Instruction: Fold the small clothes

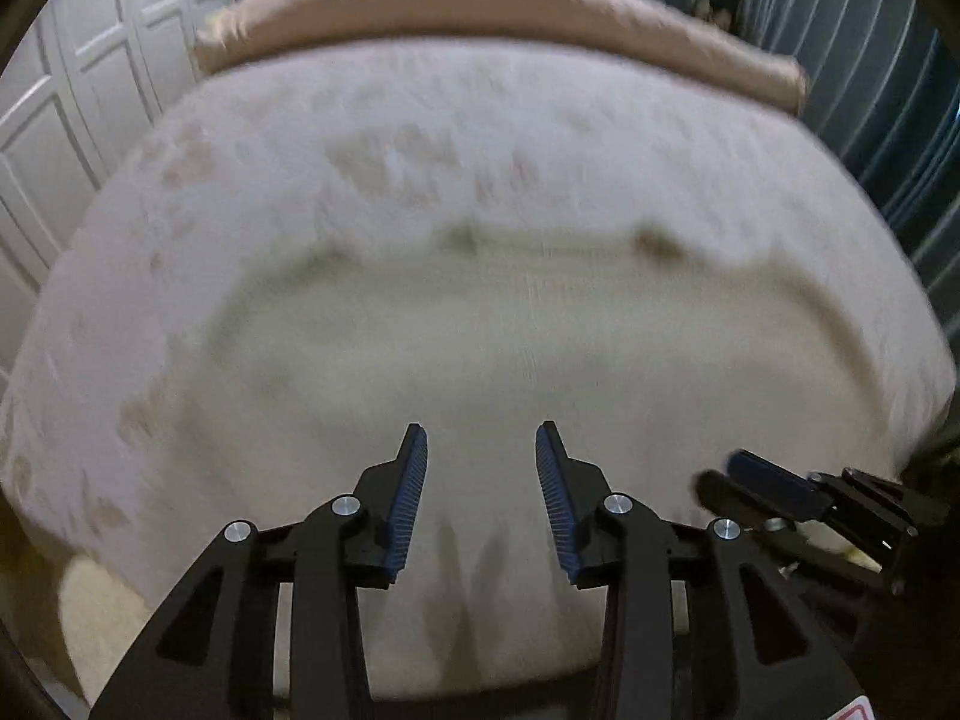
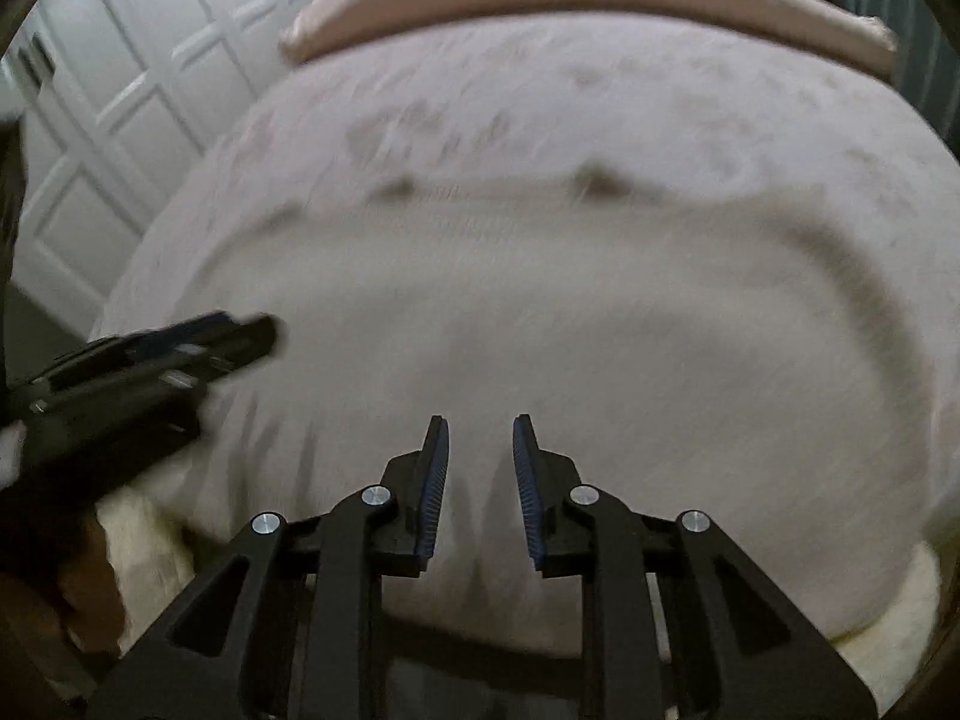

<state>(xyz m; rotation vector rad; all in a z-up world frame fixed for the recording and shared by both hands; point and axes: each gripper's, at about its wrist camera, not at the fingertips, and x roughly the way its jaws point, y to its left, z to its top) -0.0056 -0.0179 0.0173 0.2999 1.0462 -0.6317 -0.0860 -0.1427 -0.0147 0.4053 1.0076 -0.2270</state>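
A pale cream garment (image 1: 540, 348) lies spread flat on the bed, blurred, with two dark marks along its far edge; it also fills the middle of the right wrist view (image 2: 570, 312). My left gripper (image 1: 480, 429) hovers over the garment's near edge, jaws apart, with nothing between the blue pads. My right gripper (image 2: 480, 420) is over the same near edge, jaws narrowly apart and empty. Each gripper shows in the other's view: the right gripper (image 1: 720, 471) at the lower right, the left gripper (image 2: 264, 330) at the left, both blurred.
The bed cover (image 1: 360, 138) is whitish with faint patterns. A tan bolster (image 1: 480, 6) lies across the far end. White panelled doors (image 1: 78, 90) stand to the left, a ribbed curtain (image 1: 870, 60) to the right. Cream carpet (image 1: 96, 606) shows below the bed's edge.
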